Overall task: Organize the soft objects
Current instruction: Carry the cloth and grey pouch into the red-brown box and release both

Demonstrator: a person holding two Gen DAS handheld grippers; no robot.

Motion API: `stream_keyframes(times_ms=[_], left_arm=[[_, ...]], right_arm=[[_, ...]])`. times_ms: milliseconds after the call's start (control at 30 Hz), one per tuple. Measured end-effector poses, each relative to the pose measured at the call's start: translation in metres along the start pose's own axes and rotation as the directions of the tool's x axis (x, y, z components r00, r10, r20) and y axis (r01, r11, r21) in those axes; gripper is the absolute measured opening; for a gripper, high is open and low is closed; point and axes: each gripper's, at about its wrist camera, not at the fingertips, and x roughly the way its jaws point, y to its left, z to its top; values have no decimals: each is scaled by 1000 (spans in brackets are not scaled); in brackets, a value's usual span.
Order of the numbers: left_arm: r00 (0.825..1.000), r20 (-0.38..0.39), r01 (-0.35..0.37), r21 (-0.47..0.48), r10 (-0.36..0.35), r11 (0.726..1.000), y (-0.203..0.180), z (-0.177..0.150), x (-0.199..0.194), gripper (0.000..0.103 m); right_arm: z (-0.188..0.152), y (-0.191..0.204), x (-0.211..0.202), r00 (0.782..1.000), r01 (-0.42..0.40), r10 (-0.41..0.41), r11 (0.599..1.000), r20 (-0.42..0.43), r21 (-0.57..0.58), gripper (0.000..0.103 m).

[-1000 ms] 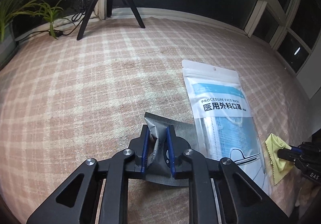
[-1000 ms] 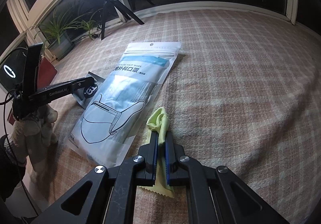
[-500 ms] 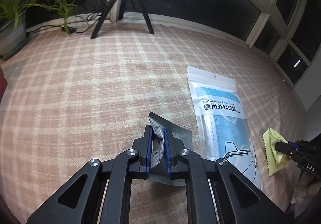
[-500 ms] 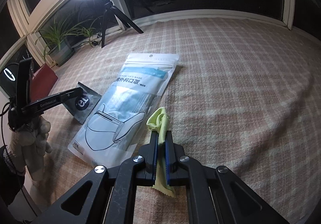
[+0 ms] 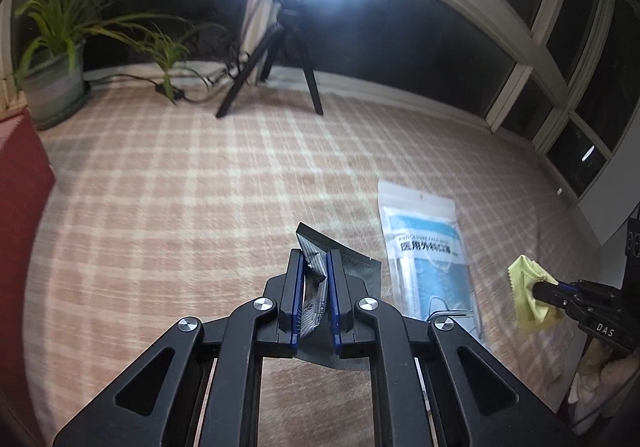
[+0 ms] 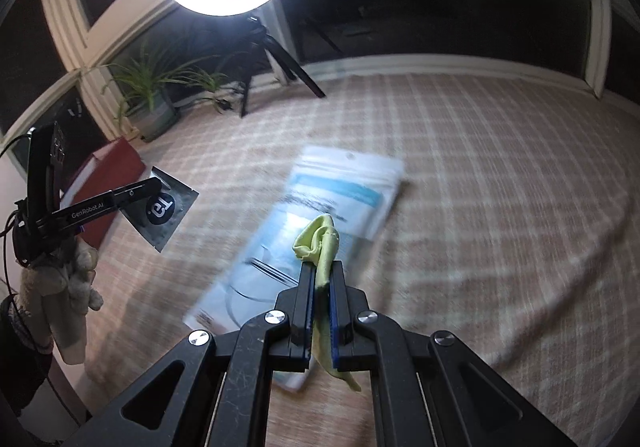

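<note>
Checked blanket (image 5: pixel 200 207): matt woven cloth. Mask bag (image 5: pixel 424 259): glossy clear plastic. Grey sachet (image 5: pixel 356 275): crinkled foil-like film. Yellow cloth (image 6: pixel 320 247): soft, fine-woven. Left tool (image 5: pixel 314 287): matt black plastic, shiny metal rivets.

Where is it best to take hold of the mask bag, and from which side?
The mask bag lies flat on the blanket. Probably best is its plain white top strip, away from the bulky masks. Come low from the far end, so one finger slides under that thin edge.
</note>
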Motion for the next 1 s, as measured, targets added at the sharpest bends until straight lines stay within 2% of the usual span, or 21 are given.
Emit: stream_keyframes(times_ms=[233, 400, 700, 1000], left_arm=[[997, 70, -18, -50, 21, 999, 29, 10, -47, 9], [992, 111, -51, -105, 63, 993, 60, 10, -87, 9], [967, 186, -135, -194, 172, 972, 125, 5, -157, 9], [938, 196, -221, -296, 286, 929, 196, -11, -208, 9]], right_arm=[[30, 55, -6, 996, -77, 81, 993, 44, -88, 6], [50, 106, -3, 985, -153, 164, 976, 59, -156, 6], [82, 224, 18, 952, -264, 299, 907, 59, -329, 6], [101, 326, 43, 918, -358, 396, 832, 3, -424, 6]])
